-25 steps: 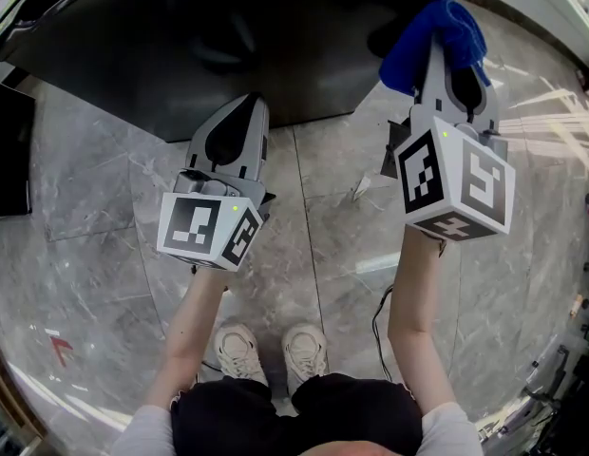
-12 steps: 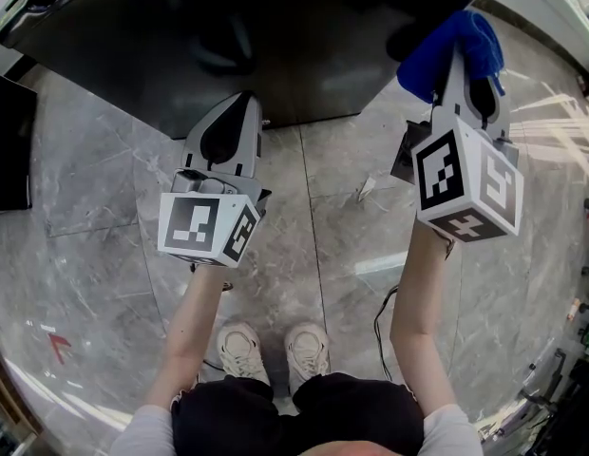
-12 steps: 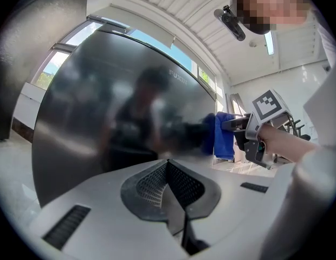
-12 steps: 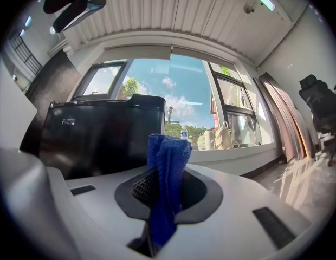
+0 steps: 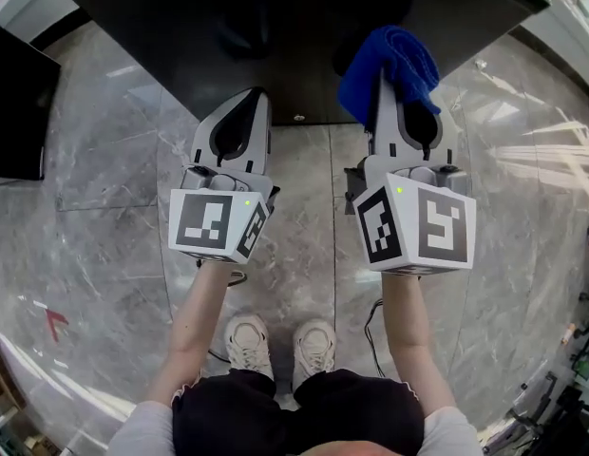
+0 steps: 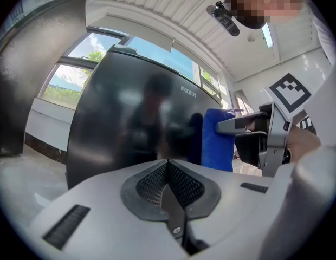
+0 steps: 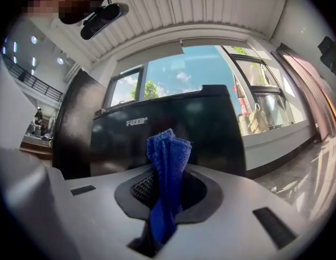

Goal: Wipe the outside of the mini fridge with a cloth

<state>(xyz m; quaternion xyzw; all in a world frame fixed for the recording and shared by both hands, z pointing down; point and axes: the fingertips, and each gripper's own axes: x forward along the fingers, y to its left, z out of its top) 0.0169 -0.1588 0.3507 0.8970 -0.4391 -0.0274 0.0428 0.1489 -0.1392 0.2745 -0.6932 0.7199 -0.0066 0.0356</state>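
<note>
1. Now the right claw (image 7: 160, 202) is clamping its jaws tight on a fold of the blue cloth (image 7: 167, 156), which is sticking up in a bunch past the tips.
2. Beside it, the left claw (image 6: 169, 186) is keeping its jaws fully together with nothing between them, and it is pointing at the fridge without reaching it.
3. Over the last second the right claw has been swinging inward. The cloth was riding at the fridge's right-hand corner, and it is now sitting at the near edge of the dark face, a little right of the middle and below the maker's lettering.
4. Meanwhile the left claw has been holding almost the same place, so the two claws are now hanging close together, side by side.
5. Beyond them, the fridge (image 5: 161, 36) is standing on the grey stone floor (image 5: 95, 236), straight ahead of the person's shoes (image 5: 280, 345).
6. Judging by that shift, a wiping stroke is running from the corner toward the middle. The stretch in front of the left claw is probably waiting its turn.
7. From the left claw's side, the cloth is showing right against its own reflection, so it is touching the glossy face or sitting just beside it. I cannot tell which.
</note>
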